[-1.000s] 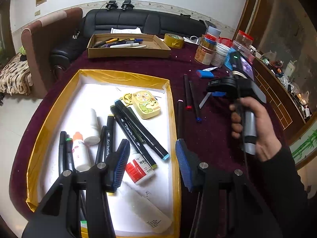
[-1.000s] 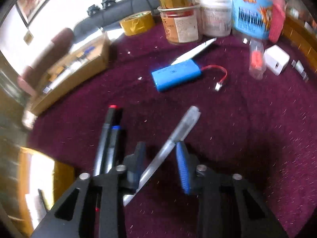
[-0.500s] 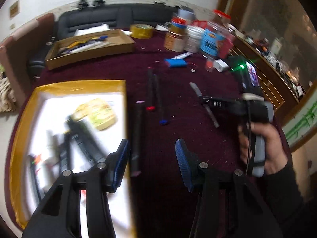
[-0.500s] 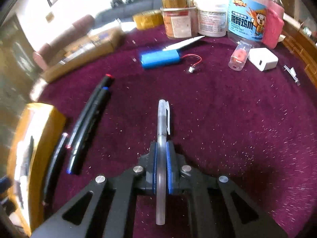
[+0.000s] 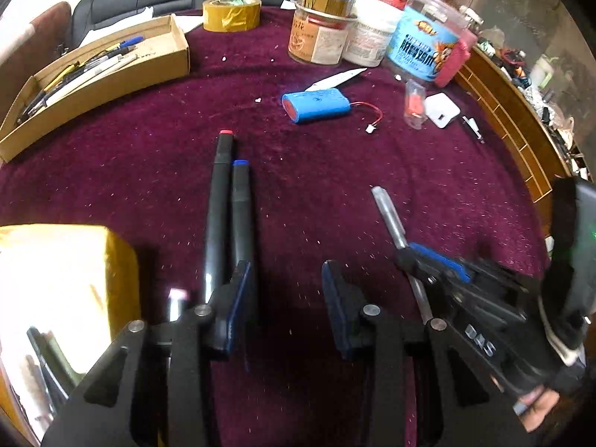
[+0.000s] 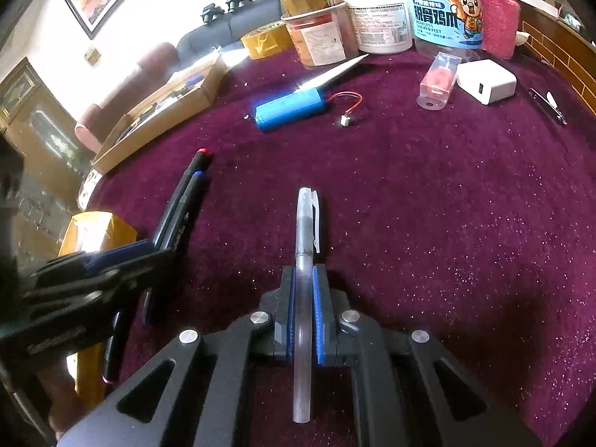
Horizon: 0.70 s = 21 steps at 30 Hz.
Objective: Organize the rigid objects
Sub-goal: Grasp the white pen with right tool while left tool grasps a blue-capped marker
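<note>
My right tongs (image 6: 302, 316) are clamped on one clear pen (image 6: 306, 246), its capped end pointing forward over the purple desk (image 6: 428, 223); I cannot tell whether the pen is lifted or touching the cloth. My left tongs (image 5: 285, 305) are spread apart with nothing between them, low over the desk, the left blue pad right beside the near ends of two black markers (image 5: 227, 208). Those two lie side by side, touching, one with a red tip and one with a blue tip. A third marker, pink-tipped, shows near the gold-edged tray (image 5: 111, 257), mostly hidden behind my left tongs.

Further out I count one blue battery pack (image 5: 316, 105) with a red wire, one white pointed strip (image 5: 337, 77) just behind it, one small clear case (image 6: 437, 80) with something red inside, and one white charger (image 6: 486, 81) just beside that case. At the far edge stand one roll of yellow tape (image 5: 231, 13), one brown tin (image 5: 316, 39), one white tub (image 5: 367, 43) and one blue-labelled jar (image 5: 428, 43). One cardboard box (image 5: 97, 85) on the left holds several pens, too small to count.
</note>
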Each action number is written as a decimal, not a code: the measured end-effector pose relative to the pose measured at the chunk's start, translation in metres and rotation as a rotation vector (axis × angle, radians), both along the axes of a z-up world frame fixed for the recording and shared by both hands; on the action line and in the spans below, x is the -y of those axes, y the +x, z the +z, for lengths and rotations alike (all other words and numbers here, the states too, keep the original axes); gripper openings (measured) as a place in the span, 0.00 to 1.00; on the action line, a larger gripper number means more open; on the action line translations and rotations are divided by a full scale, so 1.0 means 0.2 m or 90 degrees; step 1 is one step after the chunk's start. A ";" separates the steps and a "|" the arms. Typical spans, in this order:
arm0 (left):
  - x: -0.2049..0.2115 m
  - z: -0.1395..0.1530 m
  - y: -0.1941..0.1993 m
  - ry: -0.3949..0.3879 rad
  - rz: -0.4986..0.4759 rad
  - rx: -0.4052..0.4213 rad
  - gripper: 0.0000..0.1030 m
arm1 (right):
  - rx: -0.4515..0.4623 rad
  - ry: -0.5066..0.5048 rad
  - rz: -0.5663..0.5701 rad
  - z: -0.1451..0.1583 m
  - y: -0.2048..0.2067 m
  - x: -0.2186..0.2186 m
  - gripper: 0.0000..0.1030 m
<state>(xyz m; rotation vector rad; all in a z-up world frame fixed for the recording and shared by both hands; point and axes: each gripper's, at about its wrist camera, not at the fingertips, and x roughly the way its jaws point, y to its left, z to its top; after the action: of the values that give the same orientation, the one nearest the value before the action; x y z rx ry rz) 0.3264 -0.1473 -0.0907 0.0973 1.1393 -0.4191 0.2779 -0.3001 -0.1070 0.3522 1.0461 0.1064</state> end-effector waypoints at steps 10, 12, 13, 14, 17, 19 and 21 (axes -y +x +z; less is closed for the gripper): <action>0.00 -0.03 0.09 0.033 0.030 0.005 0.34 | -0.003 -0.011 -0.002 0.00 0.01 -0.01 0.07; -0.01 -0.05 0.09 0.037 0.030 -0.007 0.34 | -0.001 -0.016 -0.002 0.00 0.01 -0.02 0.07; -0.01 -0.08 0.09 0.052 0.026 -0.017 0.34 | -0.001 -0.017 -0.003 0.00 0.01 -0.02 0.07; 0.01 -0.10 0.09 0.062 0.022 -0.022 0.34 | -0.002 -0.018 -0.002 0.00 0.01 -0.02 0.07; 0.01 -0.10 0.09 0.066 0.035 -0.002 0.23 | 0.000 -0.023 -0.001 0.00 0.01 -0.02 0.07; 0.01 -0.10 0.09 0.071 0.051 0.009 0.12 | 0.007 -0.030 0.002 0.00 0.01 -0.03 0.07; 0.01 -0.10 0.08 0.076 0.049 0.009 0.12 | 0.010 -0.043 0.006 0.00 0.01 -0.04 0.07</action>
<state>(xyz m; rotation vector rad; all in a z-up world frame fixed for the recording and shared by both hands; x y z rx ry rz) 0.3432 -0.1500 -0.1114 0.1593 1.1496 -0.2818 0.2791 -0.2914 -0.1073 0.2853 1.0326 0.0822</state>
